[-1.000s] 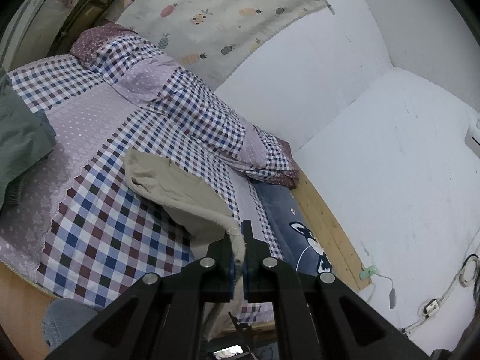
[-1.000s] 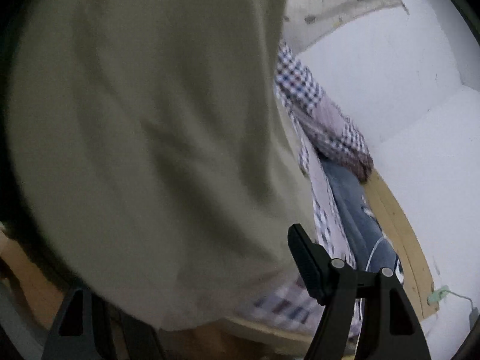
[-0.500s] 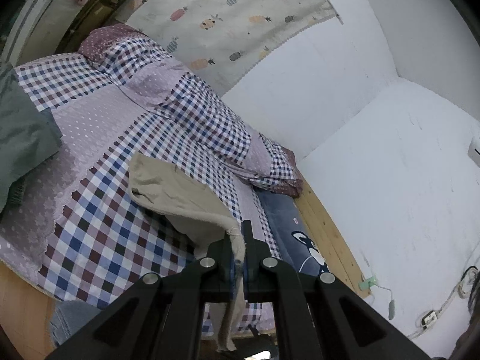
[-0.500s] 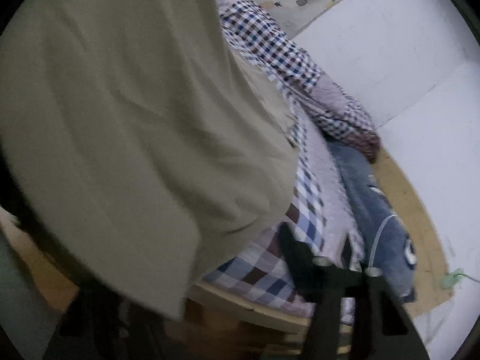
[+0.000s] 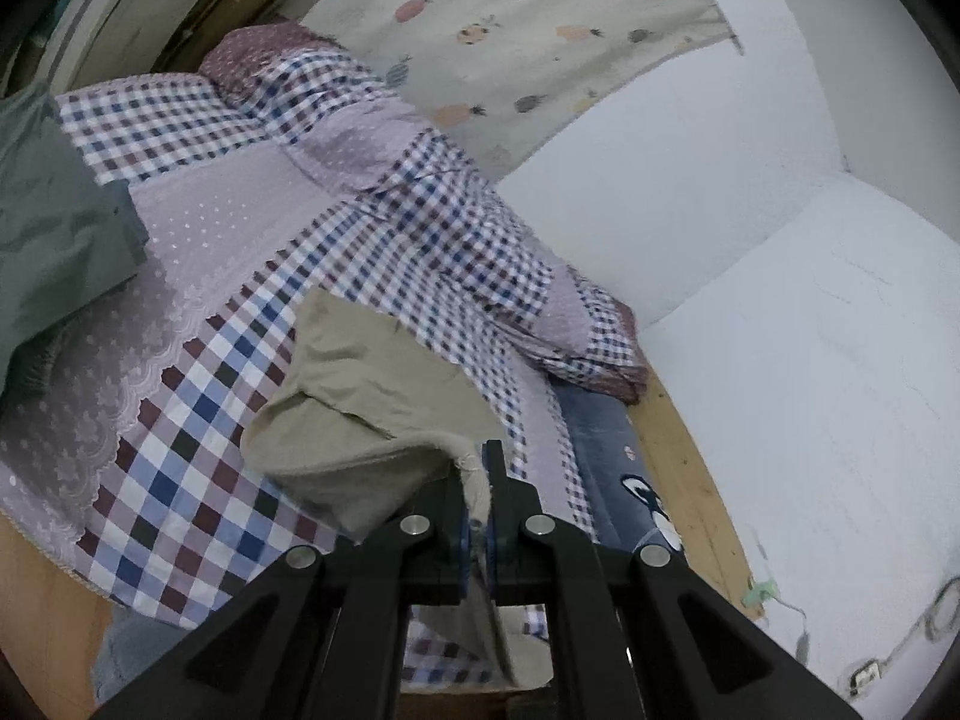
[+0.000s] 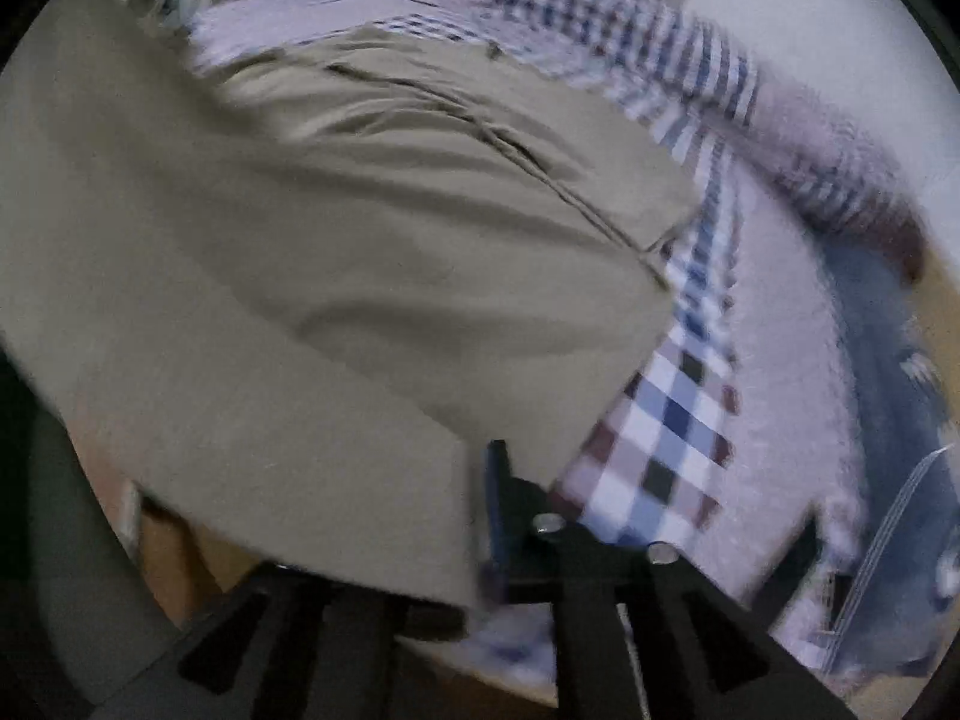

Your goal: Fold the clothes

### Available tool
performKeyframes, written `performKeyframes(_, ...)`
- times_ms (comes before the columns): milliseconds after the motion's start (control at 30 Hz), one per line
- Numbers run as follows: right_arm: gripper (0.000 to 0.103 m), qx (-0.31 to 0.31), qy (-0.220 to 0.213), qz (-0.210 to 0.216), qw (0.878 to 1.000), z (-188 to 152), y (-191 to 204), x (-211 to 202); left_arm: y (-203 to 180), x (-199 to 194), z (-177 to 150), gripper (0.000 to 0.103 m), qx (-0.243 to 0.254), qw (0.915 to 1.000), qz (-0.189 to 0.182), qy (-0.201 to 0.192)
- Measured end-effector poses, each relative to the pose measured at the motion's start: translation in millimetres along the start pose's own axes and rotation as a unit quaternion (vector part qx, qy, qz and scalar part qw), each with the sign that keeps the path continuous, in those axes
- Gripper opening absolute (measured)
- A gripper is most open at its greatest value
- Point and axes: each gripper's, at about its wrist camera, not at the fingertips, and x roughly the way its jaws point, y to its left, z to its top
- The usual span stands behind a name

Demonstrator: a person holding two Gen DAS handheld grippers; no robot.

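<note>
A khaki garment (image 5: 366, 402) lies partly on the checked bedspread (image 5: 180, 480) and rises toward me. My left gripper (image 5: 477, 480) is shut on its frayed edge, with cloth hanging down between the fingers. In the right wrist view the same khaki garment (image 6: 312, 252) fills most of the blurred frame and drapes over the left finger. My right gripper (image 6: 480, 480) pinches the cloth's lower edge against the one visible finger (image 6: 501, 498).
A grey-green garment (image 5: 54, 240) lies at the bed's left. A rolled checked quilt (image 5: 456, 240) runs along the wall side. A dark blue cartoon pillow (image 5: 606, 456) sits beside the wooden bed frame (image 5: 684, 468). White walls stand to the right.
Both grippers have moved forward over the bed with the khaki garment. The cloth has dropped away from the right camera, uncovering the bedspread and pillow. The folded part on the bed has bunched up.
</note>
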Motion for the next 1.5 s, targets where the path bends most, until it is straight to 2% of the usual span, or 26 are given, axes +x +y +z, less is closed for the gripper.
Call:
performKeyframes(33,0.036,0.024,0.009,0.02,0.999,4.3,-13.9,8.5,5.8,6.4,2.6,0.001,-0.008,0.9999,0.009,-0.001)
performKeyframes(67,0.047,0.046,0.018,0.039,0.998,7.7,-28.5,16.9,11.9,12.9,5.4,0.001,-0.016,0.9997,0.019,-0.002)
performKeyframes(133,0.056,0.092,0.037,0.077,0.992,14.5,-57.6,33.8,21.1,22.5,9.5,0.001,-0.031,0.9991,0.03,0.001)
performKeyframes(267,0.075,0.149,0.015,0.108,0.983,-4.6,-89.4,27.8,37.0,29.7,13.8,0.001,-0.044,0.9981,0.044,0.003)
performKeyframes(367,0.077,0.189,0.003,0.134,0.973,-26.6,-110.4,18.8,41.6,32.5,16.4,0.001,-0.044,0.9978,0.05,0.003)
performKeyframes(467,0.077,0.138,0.032,0.11,0.984,-46.1,-101.3,6.3,42.9,37.5,19.0,0.001,-0.042,0.9977,0.054,0.004)
performKeyframes(600,0.077,0.099,0.065,0.021,0.993,-53.9,-108.4,-0.2,45.4,43.9,23.8,0.001,-0.043,0.9973,0.059,0.001)
performKeyframes(667,0.077,0.119,0.058,-0.061,0.989,-55.5,-121.8,-7.7,48.6,45.5,26.2,0.001,-0.047,0.997,0.061,-0.003)
performKeyframes(733,0.077,0.166,0.028,-0.093,0.981,-59.6,-134.8,-20.3,50.9,49.6,25.8,0.001,-0.051,0.9966,0.065,0.0)
performKeyframes(800,0.077,0.214,0.001,-0.059,0.975,-67.3,-139.0,-28.7,53.2,53.9,25.1,0.001,-0.055,0.9962,0.068,0.005)
performKeyframes(933,0.077,0.23,-0.044,0.015,0.972,-76.1,-118.5,-30.8,53.6,58.7,22.7,0.001,-0.054,0.9959,0.072,0.012)
performKeyframes(1000,0.077,0.209,-0.057,0.033,0.976,-77.7,-103.5,-27.9,53.9,59.4,22.4,0.001,-0.055,0.9957,0.073,0.013)
performKeyframes(1067,0.076,0.166,-0.058,0.031,0.984,-72.4,-83.2,-20.3,54.2,60.1,22.1,0.001,-0.056,0.9956,0.074,0.015)
performKeyframes(1133,0.076,0.107,-0.062,0.027,0.992,-64.1,-64.0,-20.6,54.6,60.6,21.6,0.001,-0.056,0.9955,0.075,0.017)
performKeyframes(1233,0.075,0.022,-0.06,0.019,0.998,-47.4,-47.0,-22.2,55.5,59.0,19.7,0.001,-0.056,0.9953,0.077,0.019)
performKeyframes(1300,0.071,-0.027,-0.047,0.019,0.998,-34.7,-41.3,-20.2,56.7,57.8,18.5,0.001,-0.056,0.9952,0.078,0.019)
performKeyframes(1367,0.058,-0.074,-0.025,0.02,0.997,-24.2,-40.0,-12.4,57.4,56.7,17.4,0.001,-0.058,0.9951,0.078,0.018)
performKeyframes(1500,0.056,-0.144,0.016,0.038,0.989,-9.6,-36.5,3.0,59.8,56.7,16.8,0.001,-0.059,0.9948,0.081,0.02)
